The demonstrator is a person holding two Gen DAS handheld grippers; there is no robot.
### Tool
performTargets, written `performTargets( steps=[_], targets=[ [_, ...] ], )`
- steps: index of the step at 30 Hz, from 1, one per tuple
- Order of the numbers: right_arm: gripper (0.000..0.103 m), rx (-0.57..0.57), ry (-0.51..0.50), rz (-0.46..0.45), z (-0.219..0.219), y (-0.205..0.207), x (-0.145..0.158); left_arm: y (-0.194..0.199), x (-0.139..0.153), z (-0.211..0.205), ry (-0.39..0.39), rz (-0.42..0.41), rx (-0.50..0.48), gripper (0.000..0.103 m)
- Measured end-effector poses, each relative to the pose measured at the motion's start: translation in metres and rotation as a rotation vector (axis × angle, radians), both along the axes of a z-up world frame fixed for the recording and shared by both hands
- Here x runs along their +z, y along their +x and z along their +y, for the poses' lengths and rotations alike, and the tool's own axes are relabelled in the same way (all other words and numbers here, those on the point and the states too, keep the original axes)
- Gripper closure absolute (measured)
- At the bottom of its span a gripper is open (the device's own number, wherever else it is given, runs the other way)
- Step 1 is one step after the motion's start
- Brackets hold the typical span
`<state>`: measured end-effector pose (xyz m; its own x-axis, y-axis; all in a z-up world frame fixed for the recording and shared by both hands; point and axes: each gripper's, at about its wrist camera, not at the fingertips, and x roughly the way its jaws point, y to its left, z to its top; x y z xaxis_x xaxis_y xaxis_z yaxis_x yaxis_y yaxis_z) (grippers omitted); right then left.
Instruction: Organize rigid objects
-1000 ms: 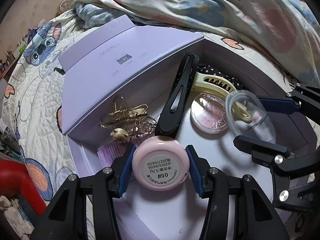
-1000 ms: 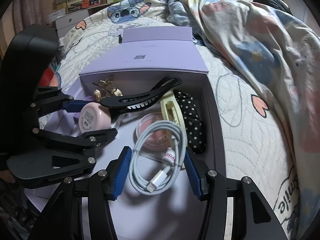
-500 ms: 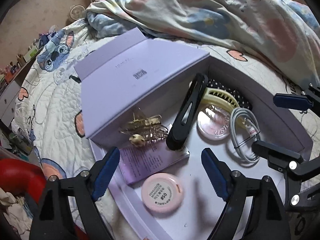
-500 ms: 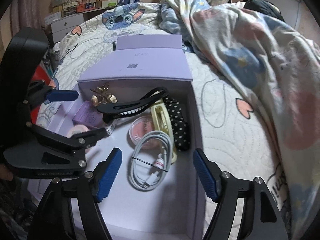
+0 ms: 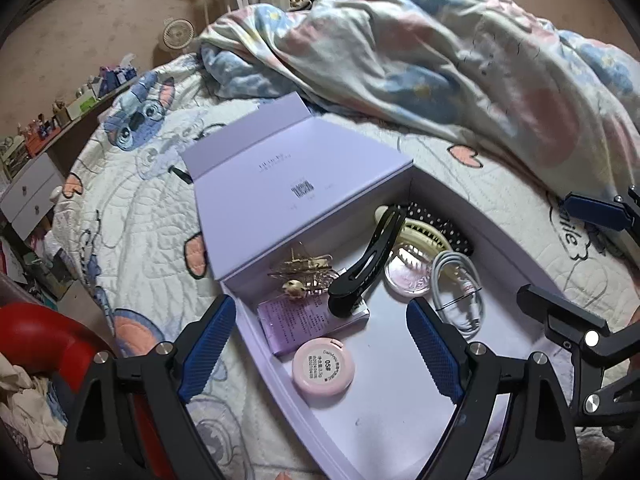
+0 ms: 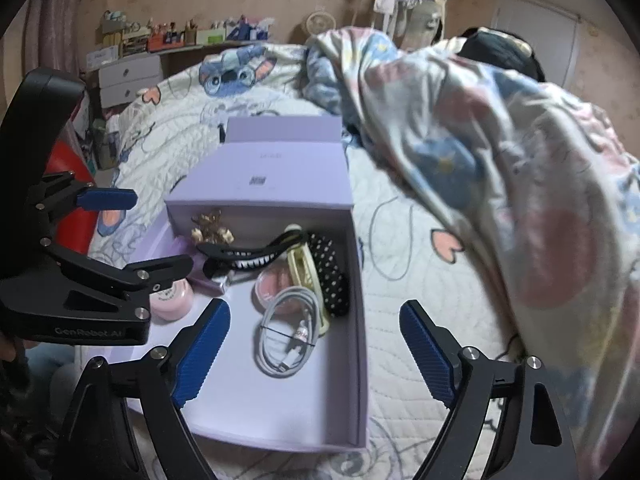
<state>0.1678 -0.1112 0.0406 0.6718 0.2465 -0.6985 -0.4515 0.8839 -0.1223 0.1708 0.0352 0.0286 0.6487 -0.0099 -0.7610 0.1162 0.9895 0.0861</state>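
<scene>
- Left gripper (image 5: 320, 344) hangs above the lavender box (image 5: 400, 420), jaws opening, empty; pink compact (image 5: 323, 366) lies flat below.
- Right gripper (image 6: 316, 344), jaws likewise opening, empty, over the coiled white cable (image 6: 290, 330).
- Black hair clip (image 6: 244, 258) lies crosswise, teeth seemingly downward.
</scene>
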Motion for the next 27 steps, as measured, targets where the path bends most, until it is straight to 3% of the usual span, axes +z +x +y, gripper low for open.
performTargets(
  steps=[15,27],
  targets=[
    [0.007,-0.053,0.019,-0.152,-0.01,-0.057,0.05,-0.059,0.05,0.002,0.006,-0.104,0.016,0.015],
    [0.006,-0.109,0.063,-0.175,-0.024,-0.104,0.065,-0.11,0.066,-0.002,0.019,-0.154,0.034,0.015]
  ],
)
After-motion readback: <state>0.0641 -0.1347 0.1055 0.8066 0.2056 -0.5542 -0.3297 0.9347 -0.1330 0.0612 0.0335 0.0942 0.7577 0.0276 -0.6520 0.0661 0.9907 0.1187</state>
